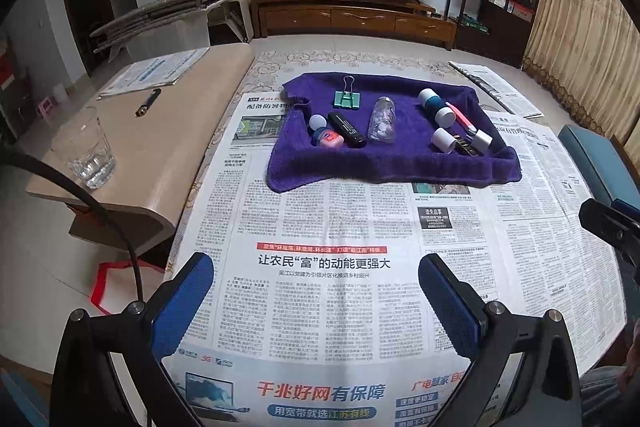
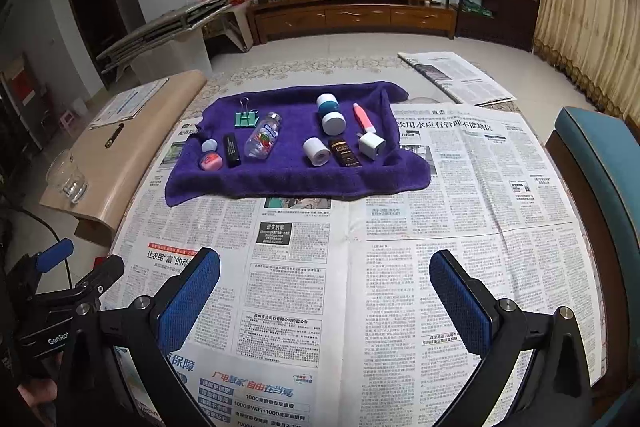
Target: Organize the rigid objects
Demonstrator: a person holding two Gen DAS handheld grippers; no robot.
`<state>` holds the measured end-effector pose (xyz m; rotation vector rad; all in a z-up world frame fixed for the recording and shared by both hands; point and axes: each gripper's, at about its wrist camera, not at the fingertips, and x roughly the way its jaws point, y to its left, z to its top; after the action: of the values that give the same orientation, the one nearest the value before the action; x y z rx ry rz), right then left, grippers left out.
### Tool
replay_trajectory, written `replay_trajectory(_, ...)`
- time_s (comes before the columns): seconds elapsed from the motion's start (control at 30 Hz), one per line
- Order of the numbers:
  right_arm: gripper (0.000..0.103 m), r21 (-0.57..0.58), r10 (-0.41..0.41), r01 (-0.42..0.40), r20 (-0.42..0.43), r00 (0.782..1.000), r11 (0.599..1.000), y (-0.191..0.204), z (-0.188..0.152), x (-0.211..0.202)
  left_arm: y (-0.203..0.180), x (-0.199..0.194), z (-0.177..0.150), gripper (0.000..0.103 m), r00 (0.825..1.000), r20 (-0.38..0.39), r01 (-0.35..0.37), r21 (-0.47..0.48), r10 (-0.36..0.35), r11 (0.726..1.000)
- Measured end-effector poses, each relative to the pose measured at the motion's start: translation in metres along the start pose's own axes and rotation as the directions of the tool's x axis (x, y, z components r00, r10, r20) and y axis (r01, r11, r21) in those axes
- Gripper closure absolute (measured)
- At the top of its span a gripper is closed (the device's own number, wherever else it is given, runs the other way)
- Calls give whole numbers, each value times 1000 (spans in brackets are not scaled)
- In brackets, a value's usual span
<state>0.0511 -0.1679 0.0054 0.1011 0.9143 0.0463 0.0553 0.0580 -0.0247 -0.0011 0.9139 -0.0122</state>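
- Glass (image 1: 84, 151) near left edge of side bench (image 1: 160, 147).
- Left gripper (image 1: 316, 303) spread wide, holding nothing, over newspaper (image 1: 320, 219).
- Purple towel (image 2: 288, 179) at far middle of newspaper, carrying green binder clip (image 2: 245, 119), clear bottle (image 2: 263, 138), white charger (image 2: 371, 145).
- Right gripper (image 2: 324, 301) spread, holding nothing.

My left gripper (image 1: 316, 303) hangs wide apart over the newspaper (image 1: 320, 227); small items crowd the purple towel (image 1: 384, 163) beyond.
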Motion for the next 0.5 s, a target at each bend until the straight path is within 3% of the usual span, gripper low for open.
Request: replay_trajectory(0.5, 0, -25, 31, -31, -13, 999, 999, 9, -4, 6, -4, 2, -2, 0, 1000, -8, -10, 11, 10, 1000)
